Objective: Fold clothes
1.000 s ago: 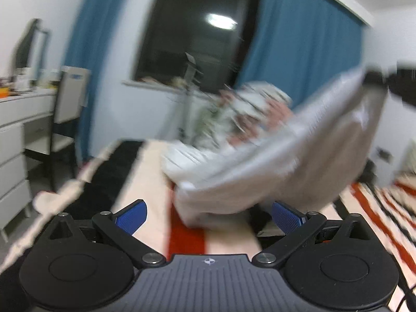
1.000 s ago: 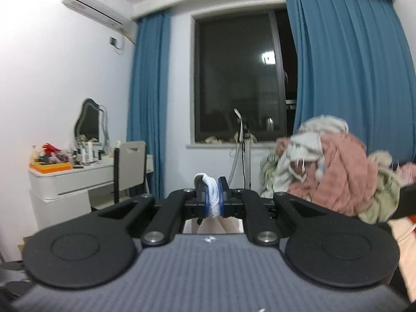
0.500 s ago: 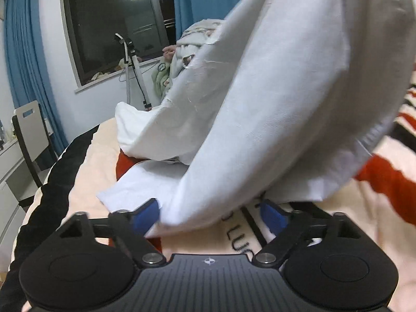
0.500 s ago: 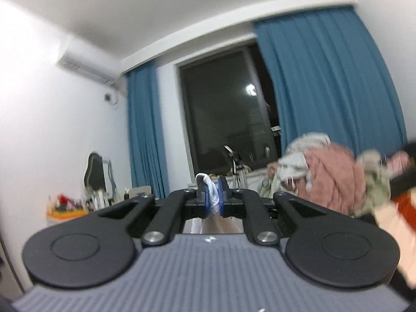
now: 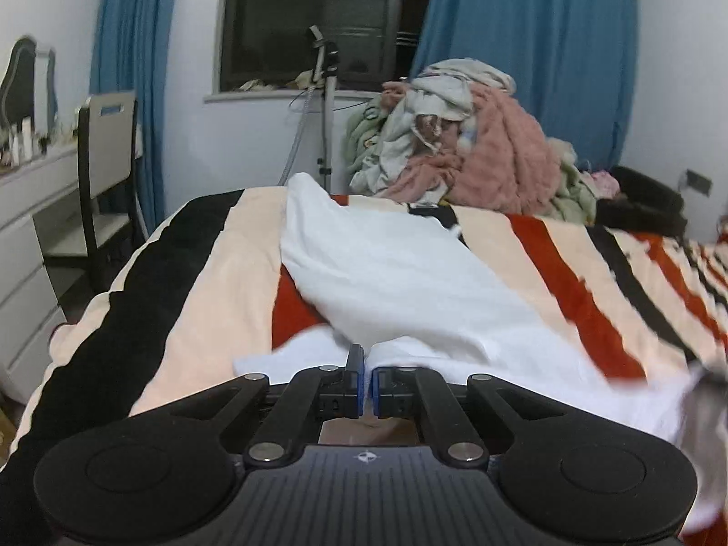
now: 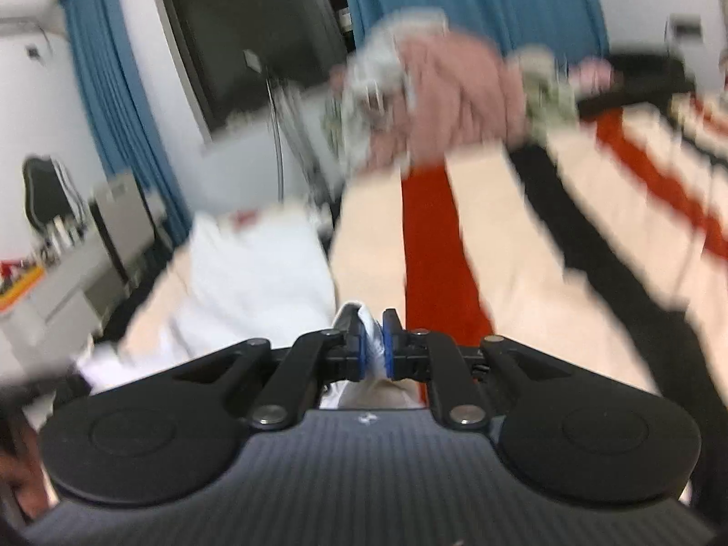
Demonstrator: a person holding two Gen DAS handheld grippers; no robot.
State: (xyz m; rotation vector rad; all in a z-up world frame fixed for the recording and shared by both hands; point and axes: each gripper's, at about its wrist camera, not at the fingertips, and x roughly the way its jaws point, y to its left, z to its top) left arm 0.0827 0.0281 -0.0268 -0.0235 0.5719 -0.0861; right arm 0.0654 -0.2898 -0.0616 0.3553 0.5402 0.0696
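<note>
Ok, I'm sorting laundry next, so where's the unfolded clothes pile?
In the left wrist view the clothes pile sits at the far end of the striped bed, right of the window and beyond the white garment.

We are now laying the white cotton garment (image 5: 400, 282) flat on the red, black and cream striped bed cover (image 5: 568, 273), where it was hanging in the air before. Our left claw (image 5: 367, 380), wide apart a second ago, is closing near its front edge. Our right claw (image 6: 373, 348) is tipping down from the window toward the bed.
</note>
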